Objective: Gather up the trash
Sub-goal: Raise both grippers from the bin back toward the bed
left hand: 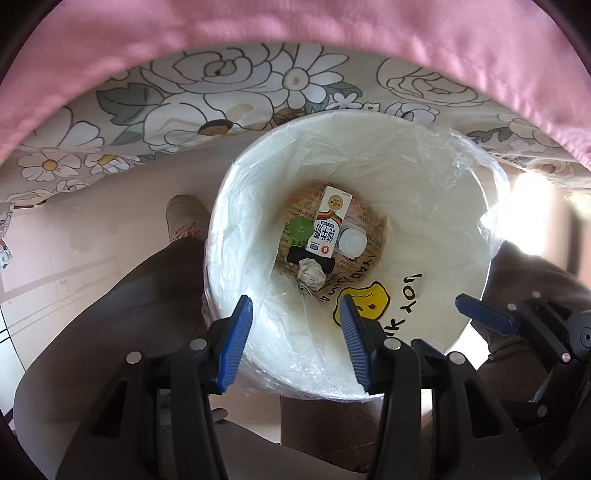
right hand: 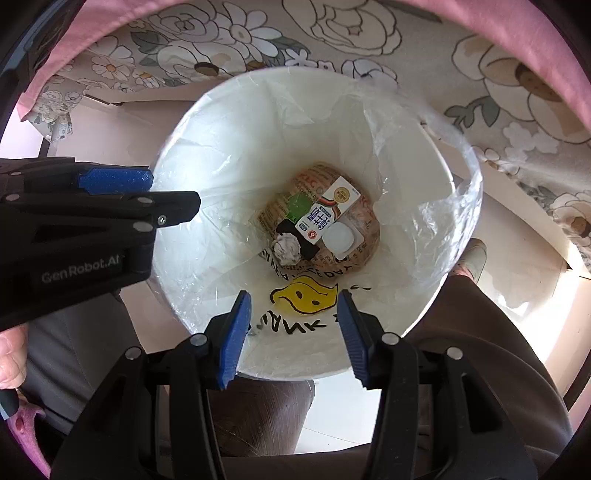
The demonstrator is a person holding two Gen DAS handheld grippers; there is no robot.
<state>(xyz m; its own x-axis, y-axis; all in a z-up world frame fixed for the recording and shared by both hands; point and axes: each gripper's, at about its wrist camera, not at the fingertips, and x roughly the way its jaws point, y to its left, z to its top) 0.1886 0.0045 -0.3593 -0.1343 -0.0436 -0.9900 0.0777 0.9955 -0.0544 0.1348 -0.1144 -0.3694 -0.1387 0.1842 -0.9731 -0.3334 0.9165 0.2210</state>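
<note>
A white trash bin (left hand: pixel 424 184) lined with a clear bag stands below both grippers; it also shows in the right wrist view (right hand: pixel 229 147). At its bottom lie a milk carton (left hand: pixel 328 225) (right hand: pixel 327 212), a crumpled paper ball (left hand: pixel 311 277) (right hand: pixel 286 249), a small white cup (left hand: pixel 352 240) (right hand: pixel 339 238) and a green scrap (left hand: pixel 301 229) (right hand: pixel 297 206). My left gripper (left hand: pixel 295 321) is open and empty above the bin's near rim. My right gripper (right hand: pixel 293 317) is open and empty above the same rim. The left gripper also shows at the left of the right wrist view (right hand: pixel 147 192).
A floral cloth (left hand: pixel 147 103) with a pink edge (left hand: pixel 295 29) hangs behind the bin. The person's legs (left hand: pixel 129 295) and a shoe (left hand: pixel 186 218) flank the bin on a pale floor (left hand: pixel 74 240). A smiley sticker (right hand: pixel 304 297) marks the bin's inner wall.
</note>
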